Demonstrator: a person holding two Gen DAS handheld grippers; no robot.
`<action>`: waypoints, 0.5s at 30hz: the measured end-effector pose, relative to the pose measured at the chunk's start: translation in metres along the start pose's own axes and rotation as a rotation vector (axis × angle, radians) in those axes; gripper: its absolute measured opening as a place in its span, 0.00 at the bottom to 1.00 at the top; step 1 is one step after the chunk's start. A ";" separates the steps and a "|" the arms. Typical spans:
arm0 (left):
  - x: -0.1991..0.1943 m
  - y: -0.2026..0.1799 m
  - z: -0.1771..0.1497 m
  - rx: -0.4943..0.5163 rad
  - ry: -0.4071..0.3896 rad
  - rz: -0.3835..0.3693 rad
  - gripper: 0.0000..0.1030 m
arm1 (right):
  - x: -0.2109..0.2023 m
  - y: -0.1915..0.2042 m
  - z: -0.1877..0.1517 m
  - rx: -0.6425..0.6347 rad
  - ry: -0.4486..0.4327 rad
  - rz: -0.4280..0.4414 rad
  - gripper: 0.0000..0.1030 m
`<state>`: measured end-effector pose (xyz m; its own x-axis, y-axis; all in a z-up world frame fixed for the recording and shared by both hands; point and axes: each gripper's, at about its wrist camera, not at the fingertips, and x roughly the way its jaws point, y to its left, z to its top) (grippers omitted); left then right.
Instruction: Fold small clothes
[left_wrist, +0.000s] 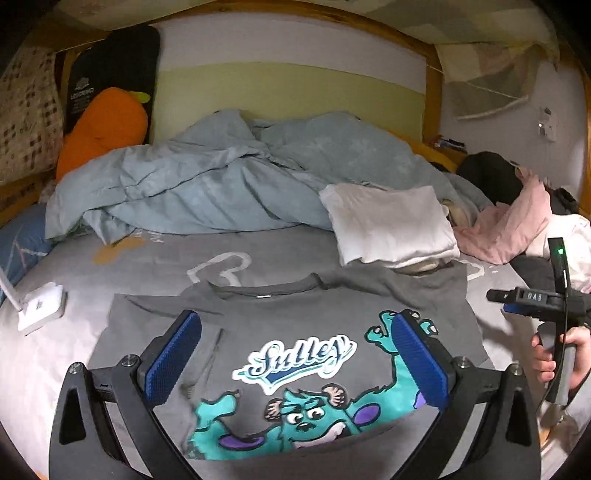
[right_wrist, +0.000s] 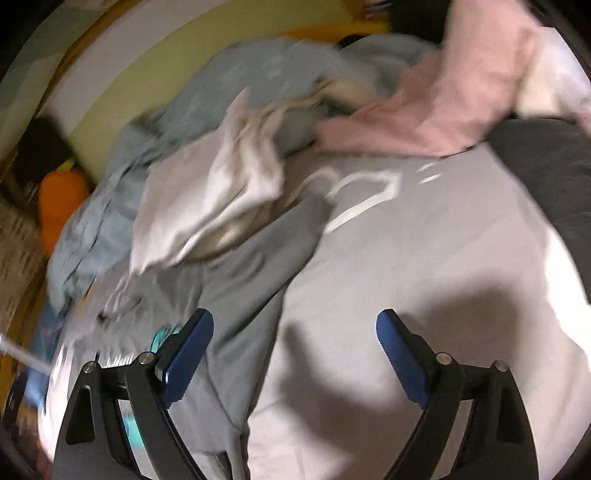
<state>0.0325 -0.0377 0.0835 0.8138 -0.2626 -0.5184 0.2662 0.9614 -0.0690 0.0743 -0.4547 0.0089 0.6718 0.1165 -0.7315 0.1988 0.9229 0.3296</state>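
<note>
Bed: grey T-shirt lies flat beneath the left hand-held gripper and left of the right hand-held gripper, both spread and empty. Risk: a one-layer pinch bunches the fold.

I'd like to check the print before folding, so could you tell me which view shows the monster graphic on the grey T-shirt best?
The left wrist view: the grey T-shirt lies flat and sharp, with the monster graphic and its lettering showing between the open fingers. The right wrist view is motion-blurred and shows only a teal sliver of the print behind one finger.
</note>
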 end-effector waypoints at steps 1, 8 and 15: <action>0.004 -0.002 -0.002 -0.005 0.008 -0.018 0.99 | 0.000 0.004 -0.003 -0.032 0.000 -0.024 0.88; 0.020 -0.017 -0.015 -0.009 0.040 -0.029 0.99 | 0.001 0.036 -0.011 -0.239 -0.068 -0.171 0.88; 0.021 -0.024 -0.021 0.039 0.038 -0.026 0.99 | 0.024 0.026 -0.010 -0.205 0.049 -0.060 0.88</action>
<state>0.0323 -0.0647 0.0565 0.7865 -0.2831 -0.5488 0.3072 0.9503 -0.0500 0.0881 -0.4244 -0.0062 0.6270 0.0724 -0.7756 0.0844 0.9835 0.1601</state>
